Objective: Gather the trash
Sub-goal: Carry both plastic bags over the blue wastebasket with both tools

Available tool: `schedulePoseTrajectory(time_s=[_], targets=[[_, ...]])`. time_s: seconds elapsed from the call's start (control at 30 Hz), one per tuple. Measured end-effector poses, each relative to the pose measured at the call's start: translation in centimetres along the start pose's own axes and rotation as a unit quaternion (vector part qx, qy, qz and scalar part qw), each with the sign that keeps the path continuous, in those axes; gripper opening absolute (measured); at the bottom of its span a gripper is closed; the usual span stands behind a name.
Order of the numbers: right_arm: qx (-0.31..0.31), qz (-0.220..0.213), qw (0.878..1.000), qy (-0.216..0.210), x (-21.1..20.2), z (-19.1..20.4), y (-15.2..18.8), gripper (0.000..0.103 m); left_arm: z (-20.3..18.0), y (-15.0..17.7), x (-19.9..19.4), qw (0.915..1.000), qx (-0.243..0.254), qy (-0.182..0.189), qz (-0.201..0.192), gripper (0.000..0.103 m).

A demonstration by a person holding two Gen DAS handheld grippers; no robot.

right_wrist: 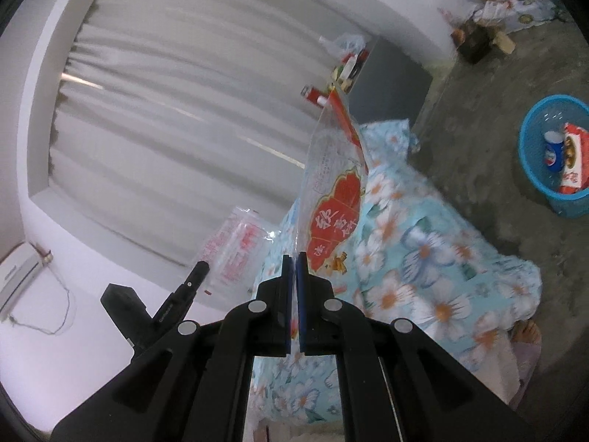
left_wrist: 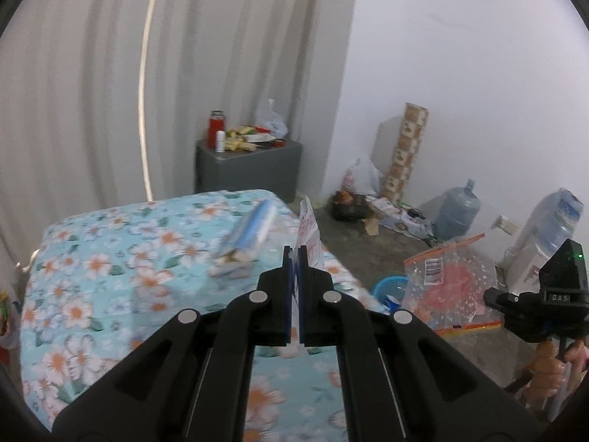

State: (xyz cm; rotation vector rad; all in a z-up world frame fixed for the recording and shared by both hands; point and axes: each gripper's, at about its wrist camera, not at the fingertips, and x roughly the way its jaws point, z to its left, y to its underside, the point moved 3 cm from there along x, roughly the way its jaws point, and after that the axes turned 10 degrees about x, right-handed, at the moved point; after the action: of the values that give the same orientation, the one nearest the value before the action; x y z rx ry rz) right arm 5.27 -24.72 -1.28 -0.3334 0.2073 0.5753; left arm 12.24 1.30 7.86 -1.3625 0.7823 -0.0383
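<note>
My left gripper (left_wrist: 295, 254) is shut on a thin clear wrapper with red print (left_wrist: 310, 234), held upright over the floral bed (left_wrist: 92, 276). A blue and white packet (left_wrist: 246, 239) lies on the bed just beyond it. At the right, my right gripper (left_wrist: 493, 296) holds a clear bag with a red label (left_wrist: 449, 283) above the floor. In the right wrist view, the right gripper (right_wrist: 294, 258) is shut on that bag (right_wrist: 335, 199). The left gripper (right_wrist: 201, 267) shows at lower left with its wrapper (right_wrist: 235, 250). A blue basket (right_wrist: 556, 158) on the floor holds a cup and a red packet.
A grey cabinet (left_wrist: 250, 165) with a red flask and clutter stands by the curtain. Water jugs (left_wrist: 456, 213), a dispenser (left_wrist: 552, 228), a dark pot (left_wrist: 348, 206) and bags line the far wall. A person's foot (right_wrist: 526, 331) is beside the bed corner.
</note>
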Motion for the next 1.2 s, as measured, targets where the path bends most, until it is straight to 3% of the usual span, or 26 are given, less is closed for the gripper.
schedulePoseTrajectory(time_s=[0.2,0.4,0.57,0.7,0.83,0.97,1.07,1.2], targets=[[-0.014,-0.099,0.994,0.052,-5.5,-1.7,-3.5,0.003,-4.7,-2.2,3.6,0.9984,0.023,0.05,0.013,0.0],[0.009,-0.197,0.972,0.127,-11.3,-5.9,-6.9,0.003,-10.8,-4.4,9.8,0.9906,0.053,0.12,0.04,0.0],[0.042,-0.221,0.961,0.162,-12.0,-10.2,-8.8,0.003,-16.6,-4.8,16.9,0.9756,0.079,0.178,0.101,0.0],[0.075,-0.212,0.958,0.177,-11.7,-14.3,-10.2,0.003,-21.6,-3.8,23.5,0.9594,0.095,0.207,0.166,0.0],[0.106,-0.195,0.956,0.193,-10.4,-18.6,-12.1,0.003,-25.6,-1.4,30.7,0.9431,0.094,0.213,0.237,0.0],[0.121,-0.192,0.953,0.199,-10.1,-20.9,-13.1,0.003,-28.5,1.6,37.3,0.9286,0.106,0.19,0.3,0.0],[0.131,-0.189,0.951,0.209,-10.1,-22.5,-13.5,0.003,-31.0,4.4,42.0,0.9111,0.136,0.177,0.347,0.001],[0.146,-0.189,0.947,0.217,-10.5,-24.0,-13.6,0.003,-32.1,8.1,46.7,0.8939,0.125,0.147,0.405,0.003]])
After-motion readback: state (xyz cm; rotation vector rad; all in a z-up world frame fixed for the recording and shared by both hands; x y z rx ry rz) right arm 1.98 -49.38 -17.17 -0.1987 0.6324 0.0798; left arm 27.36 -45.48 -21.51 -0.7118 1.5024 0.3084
